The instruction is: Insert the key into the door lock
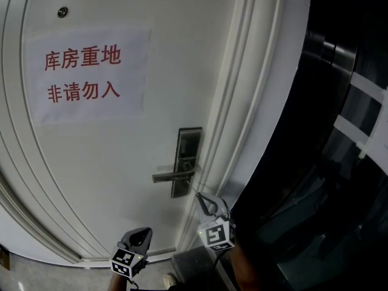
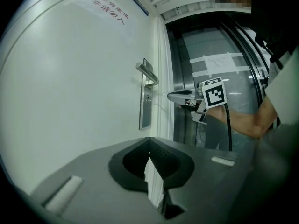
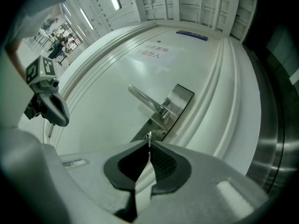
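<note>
A steel lock plate [image 1: 185,161] with a lever handle [image 1: 173,176] sits at the right edge of the white door [image 1: 121,162]. My right gripper [image 1: 198,194] is just below and to the right of the plate, pointing at it. In the right gripper view my right gripper [image 3: 149,143] is shut on a small metal key [image 3: 149,136], whose tip pokes out in front of the lower part of the lock plate [image 3: 174,104]. The key stands a little short of the plate. My left gripper [image 1: 147,230] hangs lower left, shut and holding nothing.
A paper sign [image 1: 85,74] with red characters is taped to the door. The moulded door frame [image 1: 254,102] runs down the right of the lock, with dark glossy metal panels [image 1: 339,132] beyond it. A person's forearm [image 2: 243,122] shows behind the right gripper's marker cube [image 2: 215,92].
</note>
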`<state>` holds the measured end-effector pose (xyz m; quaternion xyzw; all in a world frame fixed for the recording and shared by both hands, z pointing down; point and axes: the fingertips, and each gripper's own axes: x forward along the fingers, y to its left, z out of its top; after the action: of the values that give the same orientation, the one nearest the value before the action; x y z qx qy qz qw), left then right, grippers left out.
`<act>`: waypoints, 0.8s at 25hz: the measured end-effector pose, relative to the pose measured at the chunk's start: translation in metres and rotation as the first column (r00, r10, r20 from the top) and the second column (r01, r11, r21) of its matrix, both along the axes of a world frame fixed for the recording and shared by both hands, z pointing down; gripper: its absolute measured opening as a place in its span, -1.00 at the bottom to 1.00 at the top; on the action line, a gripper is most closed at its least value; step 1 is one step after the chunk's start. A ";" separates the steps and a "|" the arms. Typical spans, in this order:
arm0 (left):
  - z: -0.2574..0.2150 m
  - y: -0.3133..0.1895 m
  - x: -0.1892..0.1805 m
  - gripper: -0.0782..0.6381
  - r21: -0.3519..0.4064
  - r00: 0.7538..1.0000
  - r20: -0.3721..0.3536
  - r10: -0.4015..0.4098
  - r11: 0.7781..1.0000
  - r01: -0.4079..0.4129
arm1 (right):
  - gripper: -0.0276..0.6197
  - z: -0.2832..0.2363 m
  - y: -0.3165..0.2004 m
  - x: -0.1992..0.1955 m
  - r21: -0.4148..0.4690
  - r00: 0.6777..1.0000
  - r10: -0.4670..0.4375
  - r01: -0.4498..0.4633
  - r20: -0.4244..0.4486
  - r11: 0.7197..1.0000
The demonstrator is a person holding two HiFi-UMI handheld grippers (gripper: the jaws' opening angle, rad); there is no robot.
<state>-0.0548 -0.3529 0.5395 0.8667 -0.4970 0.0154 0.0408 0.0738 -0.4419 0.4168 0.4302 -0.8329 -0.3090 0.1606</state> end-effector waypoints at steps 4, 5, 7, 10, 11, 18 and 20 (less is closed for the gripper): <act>0.001 -0.002 -0.004 -0.77 -0.003 1.000 -0.004 -0.014 1.000 0.014 | -0.88 0.004 -0.008 -0.003 -0.007 1.000 -0.004 0.004 -0.014 1.000; 0.002 -0.003 -0.005 -0.77 -0.003 1.000 -0.004 -0.017 1.000 0.017 | -0.88 0.005 -0.010 -0.004 -0.005 1.000 -0.001 0.001 -0.022 1.000; 0.002 -0.004 -0.007 -0.77 -0.005 1.000 -0.005 -0.023 1.000 0.023 | -0.88 0.006 -0.012 -0.005 0.004 0.999 0.004 -0.004 -0.039 1.000; 0.004 -0.005 -0.008 -0.77 -0.008 1.000 -0.006 -0.025 1.000 0.025 | -0.88 0.008 -0.016 -0.007 0.007 0.998 0.004 -0.004 -0.058 1.000; 0.005 -0.005 -0.008 -0.77 -0.009 1.000 -0.007 -0.025 1.000 0.025 | -0.88 0.008 -0.017 -0.008 0.005 0.998 0.004 -0.004 -0.063 1.000; 0.008 -0.007 -0.010 -0.77 -0.016 0.999 -0.015 -0.028 0.999 0.028 | -0.88 0.012 -0.023 -0.008 0.033 0.989 0.037 -0.032 -0.142 0.999; 0.008 -0.007 -0.011 -0.77 -0.017 0.999 -0.016 -0.029 0.999 0.029 | -0.88 0.011 -0.023 -0.011 0.037 0.987 0.034 -0.029 -0.154 0.999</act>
<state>-0.0661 -0.3603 0.5477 0.8591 -0.5090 0.0119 0.0523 0.0628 -0.4649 0.4276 0.4208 -0.8055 -0.3530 0.2223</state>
